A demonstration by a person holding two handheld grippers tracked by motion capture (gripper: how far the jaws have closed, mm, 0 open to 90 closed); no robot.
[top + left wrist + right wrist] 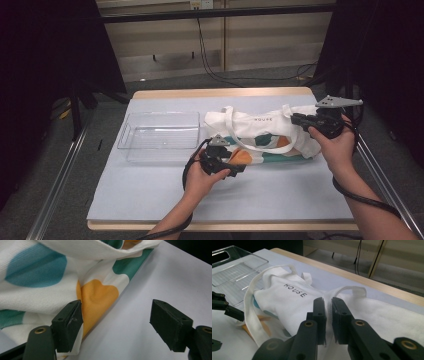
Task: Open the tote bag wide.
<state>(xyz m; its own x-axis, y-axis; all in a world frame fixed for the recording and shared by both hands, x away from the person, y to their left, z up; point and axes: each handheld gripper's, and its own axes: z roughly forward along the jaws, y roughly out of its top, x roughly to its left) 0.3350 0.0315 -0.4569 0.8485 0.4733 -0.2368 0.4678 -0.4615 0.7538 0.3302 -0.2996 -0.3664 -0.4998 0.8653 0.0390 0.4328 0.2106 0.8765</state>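
A white cloth tote bag [260, 131] with teal, blue and orange blotches and the word HOUSE lies crumpled on the table's right half. My right gripper [295, 119] is at the bag's far right end. In the right gripper view its jaws [328, 312] are shut on a fold of the bag's white fabric [287, 302] beside a handle loop [352, 290]. My left gripper [239, 169] is at the bag's near edge and stands open [116, 322]. One jaw lies against the orange patch of the bag [97, 295]; the other is over the bare sheet.
A clear plastic tray [159, 131] stands left of the bag, also in the right gripper view [234, 267]. A pale sheet [280, 195] covers the wooden table. Dark frames and cables ring the table.
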